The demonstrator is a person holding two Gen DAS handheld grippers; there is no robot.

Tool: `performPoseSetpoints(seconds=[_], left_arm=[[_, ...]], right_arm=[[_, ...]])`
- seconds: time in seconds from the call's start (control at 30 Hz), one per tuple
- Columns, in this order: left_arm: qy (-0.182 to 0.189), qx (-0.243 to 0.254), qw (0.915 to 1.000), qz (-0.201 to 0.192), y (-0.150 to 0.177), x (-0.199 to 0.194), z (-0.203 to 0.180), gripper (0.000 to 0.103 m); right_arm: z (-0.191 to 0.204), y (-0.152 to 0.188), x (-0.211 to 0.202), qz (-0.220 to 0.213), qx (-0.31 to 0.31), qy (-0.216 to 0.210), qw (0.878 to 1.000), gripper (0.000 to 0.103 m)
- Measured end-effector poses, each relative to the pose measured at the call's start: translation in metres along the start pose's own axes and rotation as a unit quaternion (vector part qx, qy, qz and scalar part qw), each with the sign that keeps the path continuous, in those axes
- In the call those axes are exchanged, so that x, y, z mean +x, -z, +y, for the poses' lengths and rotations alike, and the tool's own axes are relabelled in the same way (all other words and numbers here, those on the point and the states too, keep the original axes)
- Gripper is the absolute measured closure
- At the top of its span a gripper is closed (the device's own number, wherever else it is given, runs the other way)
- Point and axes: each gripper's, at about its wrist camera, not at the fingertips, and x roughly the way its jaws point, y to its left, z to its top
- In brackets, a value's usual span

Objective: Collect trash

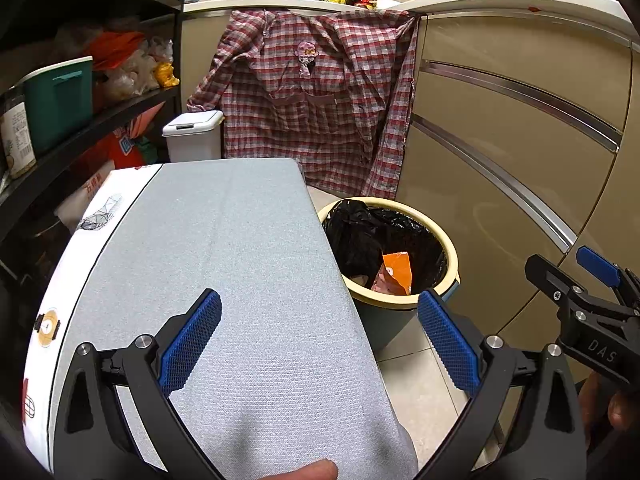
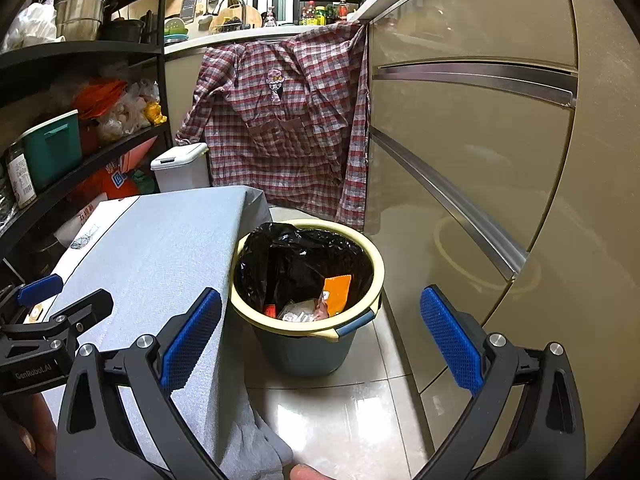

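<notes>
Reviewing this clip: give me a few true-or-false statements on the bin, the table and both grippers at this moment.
1. The bin has a black liner. True.
2. The bin is empty. False: an orange wrapper and other scraps lie inside.
3. The left gripper holds trash. False: it is open, holding nothing.
4. The right gripper is open. True.
5. The bin stands on the table. False: it stands on the floor beside it.

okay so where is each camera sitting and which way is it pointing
Left wrist: on the left gripper, above the grey-covered table, facing the plaid shirt; a fingertip and the right gripper show.
Right wrist: on the right gripper, over the trash bin; left gripper shows.
Shared: table, bin, shirt, cabinets.
</notes>
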Motion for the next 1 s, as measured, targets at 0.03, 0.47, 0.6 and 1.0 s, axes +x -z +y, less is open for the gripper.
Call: performPoseSetpoints(seconds=[0.03,0.47,0.6,1.0], left_arm=[[0.000,-0.001,1.0000,0.000,-0.0003,0.0000,-0.0006,0.008],[-0.002,-0.001,1.0000,-0.002,0.0002,0.0001,0.0001,0.008],[-0.002,-0.001,1.0000,-0.003,-0.0001,0.0003,0.0015,0.008],[-0.004,0.000,1.0000,-0.004,-0.0001,-0.0004,0.0015,0.008]], right_arm=[[-0.0001,0.0000,0.0000,0.000,0.000,0.000,1.000,0.005],[-0.0003,-0.0002,-0.0010,0.000,0.002,0.002,1.000,0.005],[-0.0002,-0.0003,-0.0011,-0.001,0.002,0.002,1.000,0.005],[0.0000,0.0003,-0.0011,-0.001,0.002,0.002,1.000,0.005]])
